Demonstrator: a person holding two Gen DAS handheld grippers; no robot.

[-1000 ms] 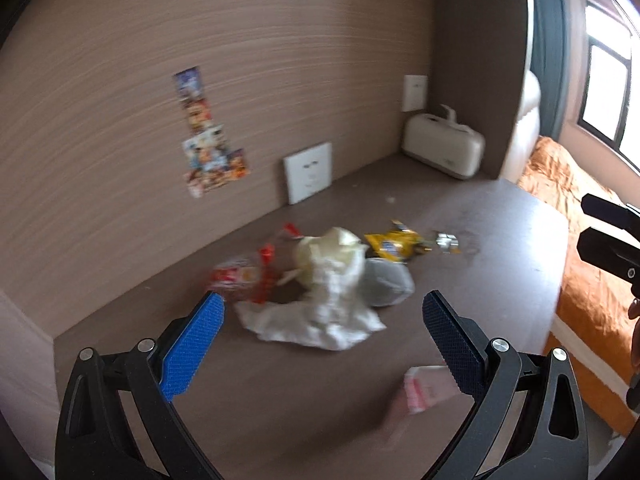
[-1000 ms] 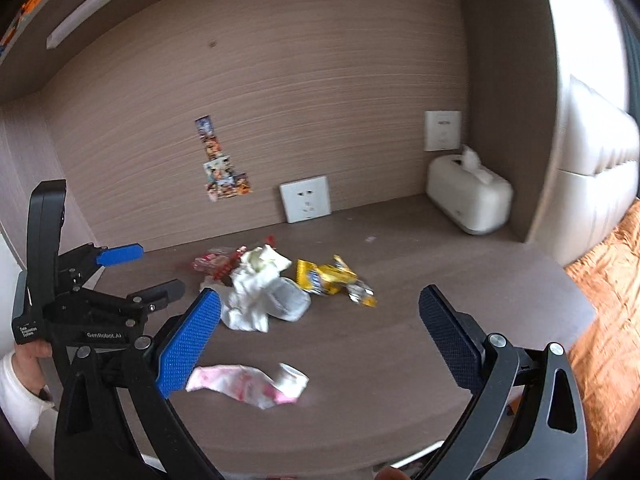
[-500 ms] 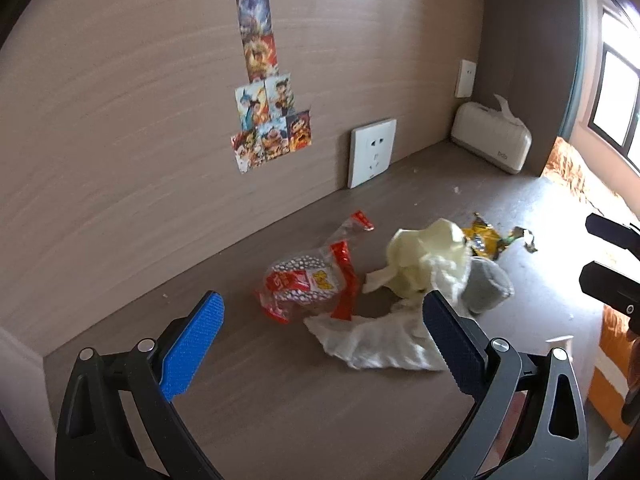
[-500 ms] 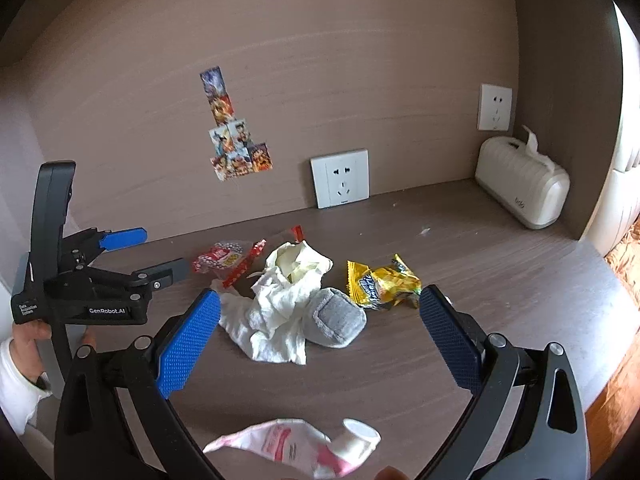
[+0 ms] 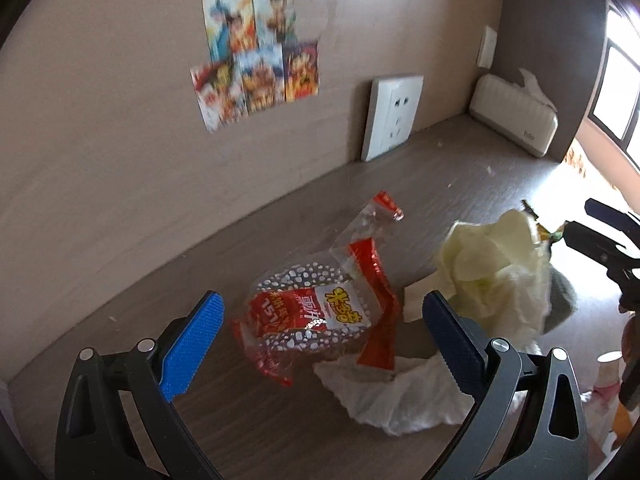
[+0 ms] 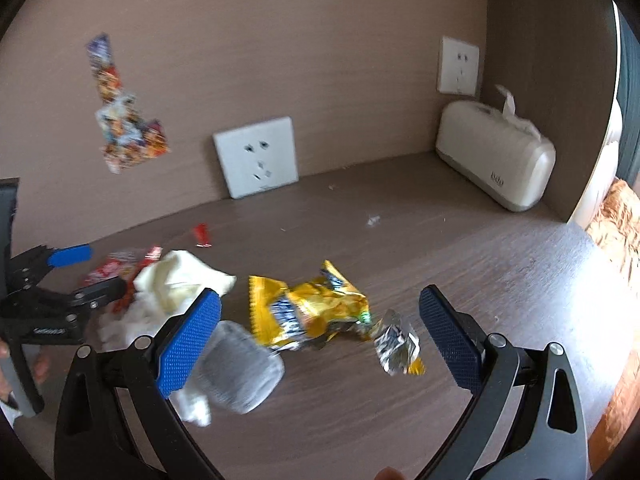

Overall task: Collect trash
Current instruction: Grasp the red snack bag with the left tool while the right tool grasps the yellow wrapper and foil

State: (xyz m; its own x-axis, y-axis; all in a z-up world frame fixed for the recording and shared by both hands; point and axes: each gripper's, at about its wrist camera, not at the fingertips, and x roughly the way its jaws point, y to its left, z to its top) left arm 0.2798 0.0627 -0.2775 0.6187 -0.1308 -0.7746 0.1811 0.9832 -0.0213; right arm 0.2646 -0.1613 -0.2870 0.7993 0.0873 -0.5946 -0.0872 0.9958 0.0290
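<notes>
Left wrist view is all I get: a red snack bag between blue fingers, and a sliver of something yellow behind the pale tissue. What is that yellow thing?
Observer: The right wrist view shows it whole. It is a crumpled yellow snack wrapper lying on the desk.
Operator: Is anyone holding it?
Observer: No. The right gripper has its fingers wide open on either side of it, and neither finger touches it.
Operator: Is there anything else near it that I'm missing?
Observer: Yes, a small crumpled foil scrap lies at the wrapper's right end.
</notes>
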